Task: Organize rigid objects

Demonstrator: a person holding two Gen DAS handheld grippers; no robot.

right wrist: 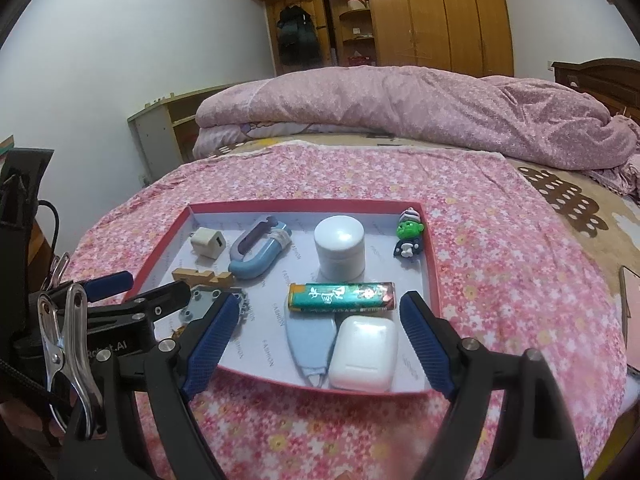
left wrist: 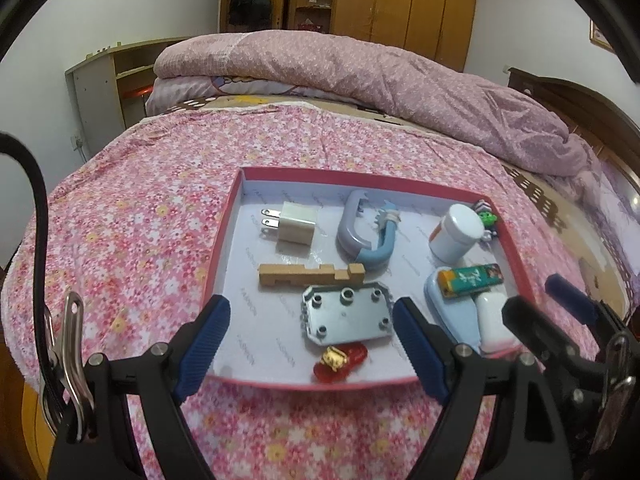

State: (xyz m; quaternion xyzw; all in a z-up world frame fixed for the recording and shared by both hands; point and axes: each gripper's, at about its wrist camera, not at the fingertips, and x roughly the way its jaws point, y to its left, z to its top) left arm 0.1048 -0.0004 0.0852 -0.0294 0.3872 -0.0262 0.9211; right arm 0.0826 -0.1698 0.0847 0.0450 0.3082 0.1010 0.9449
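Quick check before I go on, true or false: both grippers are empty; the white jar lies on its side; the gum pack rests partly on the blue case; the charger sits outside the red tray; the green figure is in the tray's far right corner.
1. Both the left gripper and the right gripper are empty: true, both open.
2. The white jar lies on its side: false, it stands upright.
3. The gum pack rests partly on the blue case: true.
4. The charger sits outside the red tray: false, it lies inside.
5. The green figure is in the far right corner: true.
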